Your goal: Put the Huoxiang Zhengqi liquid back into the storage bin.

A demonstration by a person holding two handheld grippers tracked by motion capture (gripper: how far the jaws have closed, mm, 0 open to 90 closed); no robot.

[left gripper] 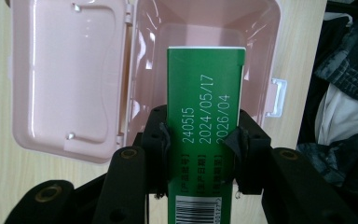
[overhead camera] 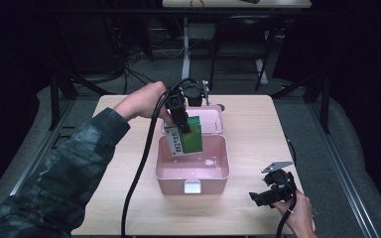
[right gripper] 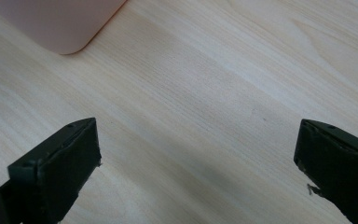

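Two grippers work at a wooden table (overhead camera: 248,124). Left gripper (left gripper: 200,140) clamps a green carton (left gripper: 205,112) between its fingers (left gripper: 161,140), the carton's far end reaching past the fingertips into an open pink box (overhead camera: 192,171), its lid (left gripper: 70,74) folded back beside it. Right gripper (right gripper: 198,154) has fingers (right gripper: 65,158) spread wide over bare wood, the box's corner beyond them.

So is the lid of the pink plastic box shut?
No, the lid lies swung open beside the pink plastic box, above which the left gripper holds a green carton.
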